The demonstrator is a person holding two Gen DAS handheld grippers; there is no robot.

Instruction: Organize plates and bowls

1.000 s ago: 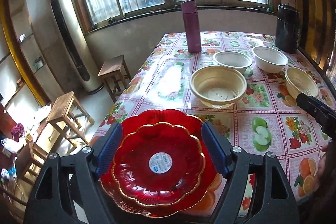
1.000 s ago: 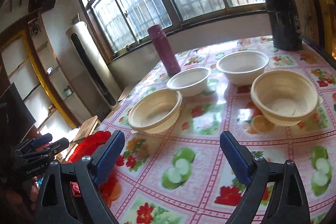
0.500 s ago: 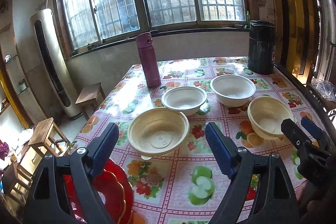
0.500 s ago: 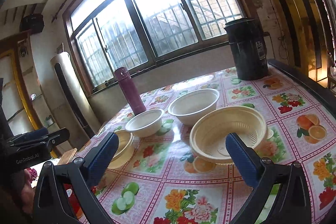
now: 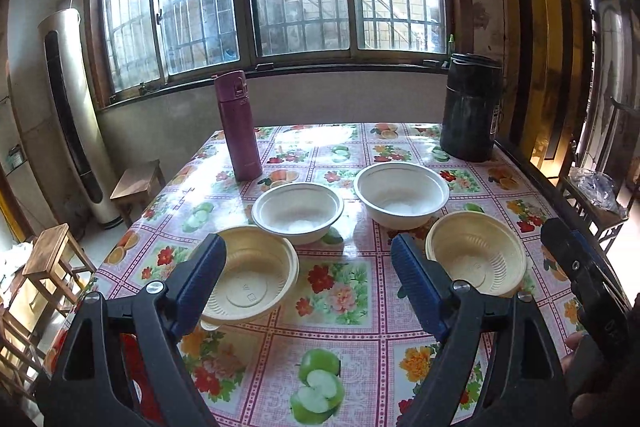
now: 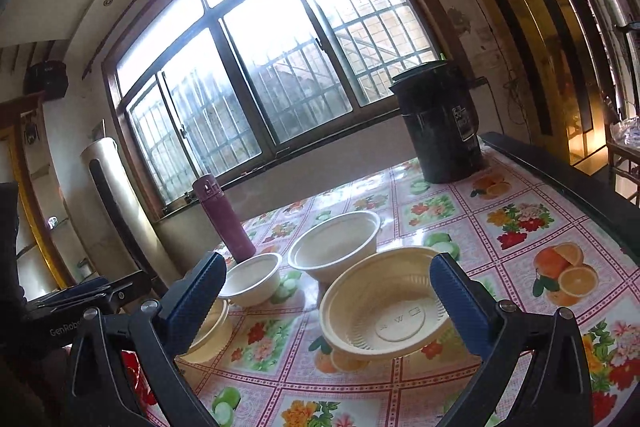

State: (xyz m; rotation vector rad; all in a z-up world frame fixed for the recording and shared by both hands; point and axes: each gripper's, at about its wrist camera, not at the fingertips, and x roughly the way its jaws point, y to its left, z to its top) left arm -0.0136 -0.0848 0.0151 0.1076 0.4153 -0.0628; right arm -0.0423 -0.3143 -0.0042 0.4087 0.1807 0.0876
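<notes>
Four bowls stand on the flowered table. A cream bowl (image 5: 248, 279) sits near left, and a second cream bowl (image 5: 476, 253) near right. Behind them are a small white bowl (image 5: 298, 213) and a larger white bowl (image 5: 402, 193). The stacked red plates (image 5: 136, 367) show at the lower left behind my left finger. My left gripper (image 5: 310, 283) is open and holds nothing, hovering over the cloth between the cream bowls. My right gripper (image 6: 328, 303) is open wide. The right cream bowl (image 6: 384, 311) lies just ahead between its fingers, untouched. The red plates (image 6: 132, 383) peek out low on the left.
A maroon flask (image 5: 240, 127) and a black canister (image 5: 470, 107) stand at the table's far end under the window. Wooden stools (image 5: 52, 259) and a tall air conditioner (image 5: 72, 115) are to the left. The table's dark right edge (image 6: 560, 187) runs alongside.
My left gripper swung up and right off the red plates to face the bowls. My right gripper turned right and closed in on the right cream bowl. Both jaws widened slightly.
</notes>
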